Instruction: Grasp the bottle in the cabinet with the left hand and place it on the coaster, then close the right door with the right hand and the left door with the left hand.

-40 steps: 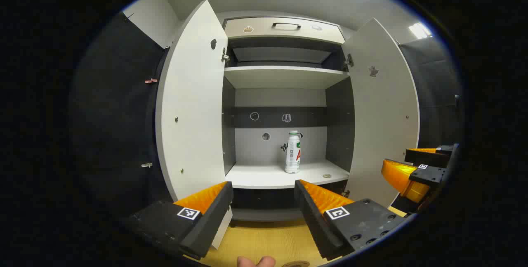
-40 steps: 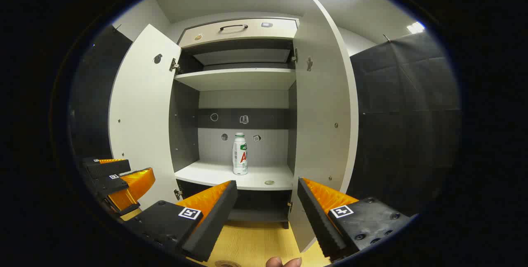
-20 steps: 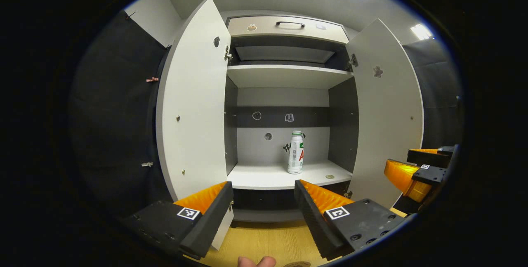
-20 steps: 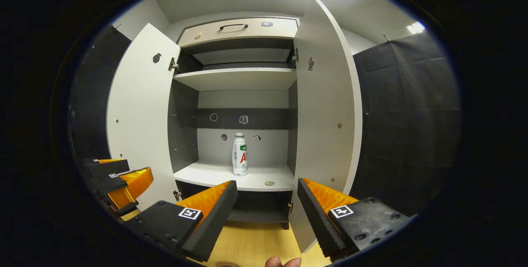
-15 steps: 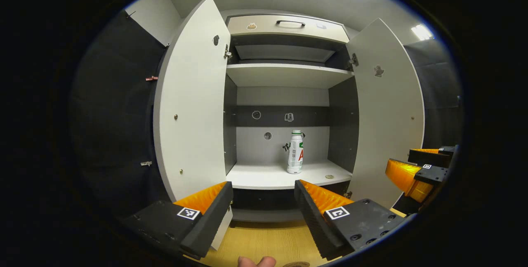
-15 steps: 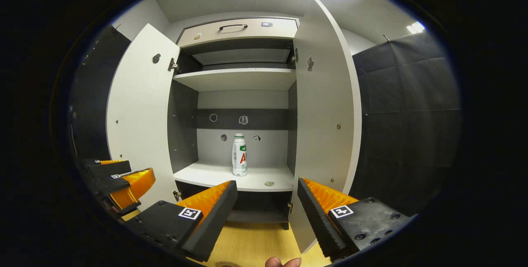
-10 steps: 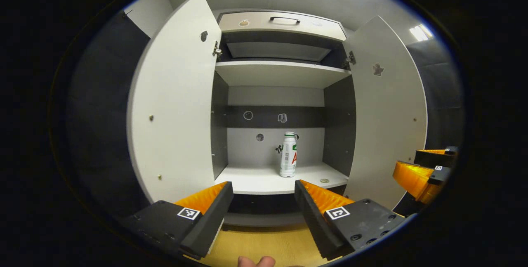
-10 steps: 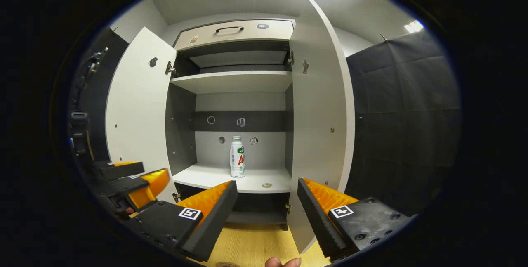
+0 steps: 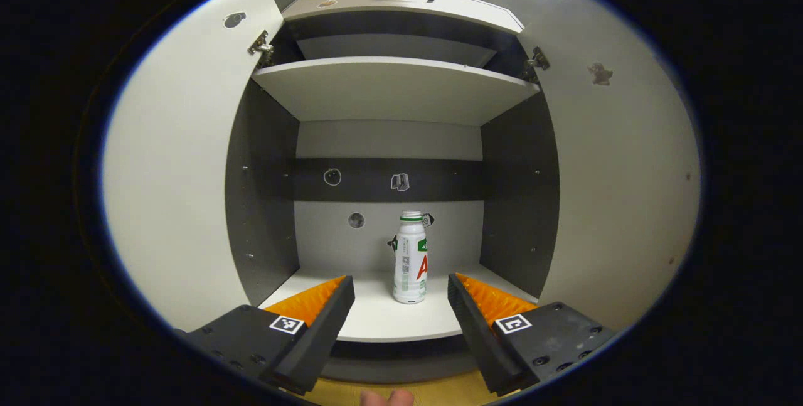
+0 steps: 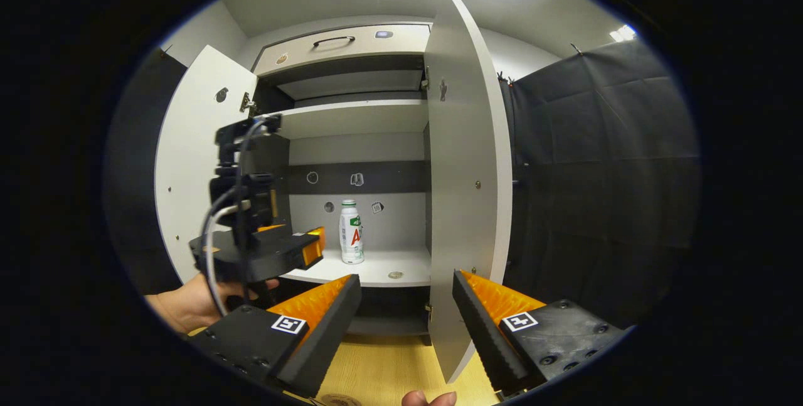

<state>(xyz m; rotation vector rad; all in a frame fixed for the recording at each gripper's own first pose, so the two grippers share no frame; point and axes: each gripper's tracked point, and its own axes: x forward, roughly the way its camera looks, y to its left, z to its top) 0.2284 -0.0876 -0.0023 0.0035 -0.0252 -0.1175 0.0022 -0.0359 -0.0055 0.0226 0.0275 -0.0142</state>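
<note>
Left gripper view, from left to right: the open left door (image 9: 169, 192); your left gripper (image 9: 401, 296), its two fingers spread wide and holding nothing; the bottle (image 9: 410, 257), upright on the cabinet's lower shelf (image 9: 376, 324), seen in the gap between the fingers but beyond their tips, untouched; the open right door (image 9: 621, 186). The bottle's long axis is vertical, and it lies straight ahead of the fingers, slightly right of the gap's centre, near the back wall.

Right gripper view, from left to right: your hand (image 10: 188, 302) carrying the left gripper (image 10: 310, 246) at the cabinet's mouth, just beside the shelf edge; the bottle (image 10: 351, 231) past it and to its right; a small round object (image 10: 395, 275), too small to identify, near the shelf's front edge; the right door (image 10: 467, 192), standing edge-on; your right gripper (image 10: 406, 305), likewise wide open and empty, held back from the cabinet. The left gripper is clearly the nearer to the bottle. The likely next step is a straight advance until the fingers flank the body.
</note>
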